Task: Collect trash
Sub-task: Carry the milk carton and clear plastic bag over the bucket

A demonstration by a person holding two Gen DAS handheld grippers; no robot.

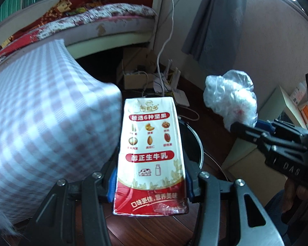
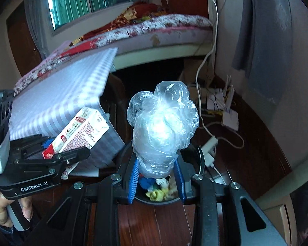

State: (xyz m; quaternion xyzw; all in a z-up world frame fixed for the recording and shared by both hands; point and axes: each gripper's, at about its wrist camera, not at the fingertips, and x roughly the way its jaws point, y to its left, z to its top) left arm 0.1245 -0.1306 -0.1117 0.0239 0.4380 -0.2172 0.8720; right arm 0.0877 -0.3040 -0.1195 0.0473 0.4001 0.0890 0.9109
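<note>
My left gripper (image 1: pixel 151 181) is shut on a white and red milk carton (image 1: pixel 152 149) and holds it above the black trash bin (image 1: pixel 196 143). My right gripper (image 2: pixel 157 174) is shut on a crumpled clear plastic bag (image 2: pixel 164 127), held right over the bin (image 2: pixel 201 160), which holds several bits of coloured trash (image 2: pixel 157 192). The right gripper (image 1: pixel 250 129) and the bag (image 1: pixel 230 98) also show in the left wrist view at the right. The left gripper (image 2: pixel 61 149) with the carton (image 2: pixel 82 129) shows in the right wrist view at the left.
A table with a checked cloth (image 1: pixel 41 112) stands just left of the bin. A bed (image 2: pixel 164 32) lies behind. White cables and a power strip (image 2: pixel 210 143) lie on the wood floor to the right. Boxes (image 1: pixel 277 106) stand at the right wall.
</note>
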